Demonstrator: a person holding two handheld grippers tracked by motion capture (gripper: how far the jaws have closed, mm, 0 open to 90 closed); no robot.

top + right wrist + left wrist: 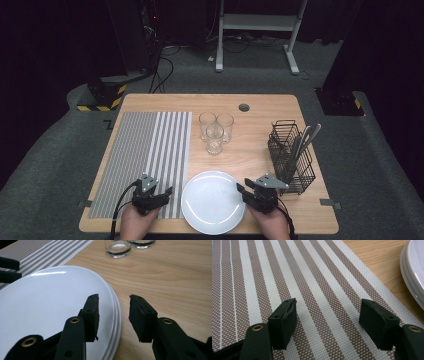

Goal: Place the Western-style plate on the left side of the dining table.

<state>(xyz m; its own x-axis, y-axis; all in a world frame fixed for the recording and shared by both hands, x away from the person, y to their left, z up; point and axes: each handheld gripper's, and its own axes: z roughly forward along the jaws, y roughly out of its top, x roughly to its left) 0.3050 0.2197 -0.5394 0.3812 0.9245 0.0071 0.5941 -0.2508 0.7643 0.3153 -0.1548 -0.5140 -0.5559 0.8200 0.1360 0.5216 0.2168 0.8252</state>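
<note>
Grippers poised at the plate stack

Right gripper (113, 316) hangs at the near right edge of the white plates (50, 305), its jaws spread partway and straddling the stacked rims: one jaw sits over the top plate's glossy face, the other over bare wood just outside the rim. Neither pad presses on the plates; nothing is pinched. Beyond its tips, three drinking glasses (215, 129) stand clustered on the table (260, 107), and to its outer side, close by, a black wire caddy (291, 156) holds upright cutlery (305, 140).

Left gripper (327, 315) hovers low over the striped placemat (287, 277), jaws spread wide with only the woven mat showing between them, gripping nothing. Just off its inner side runs the mat's edge, then a strip of wood, then the rim of the plates. In the high view this gripper (152, 195) sits at the mat's near corner, with the plates lying between it and the other gripper (252, 192), at the table's near edge. The mat stretches away from the left gripper toward the far side.
</note>
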